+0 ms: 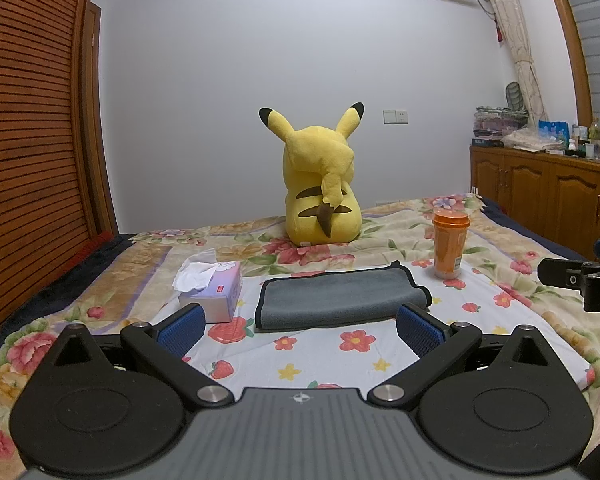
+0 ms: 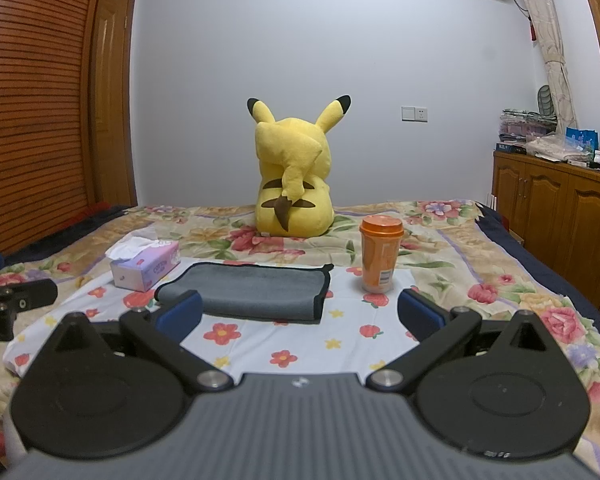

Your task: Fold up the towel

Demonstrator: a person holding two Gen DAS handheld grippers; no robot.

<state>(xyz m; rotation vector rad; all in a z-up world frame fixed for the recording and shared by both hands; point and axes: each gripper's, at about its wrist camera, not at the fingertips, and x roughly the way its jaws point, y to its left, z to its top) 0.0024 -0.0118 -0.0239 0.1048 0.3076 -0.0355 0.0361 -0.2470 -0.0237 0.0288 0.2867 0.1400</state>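
Grey microfibre towel with black trim, already doubled over, lay flat on flower-print bedsheet between purple tissue box and orange lidded cup. Left gripper and right gripper held back just short of it, jaws spread, holding nothing; probably lined up for another fold.

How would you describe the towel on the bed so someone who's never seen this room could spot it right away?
Start from the big yellow plush toy sitting at the far side of the floral bedspread. Nearer the camera from it, on the white flowered cloth, lies the towel, between a tissue box and an orange cup. It alone is flat, plain grey, dark-edged and already folded.
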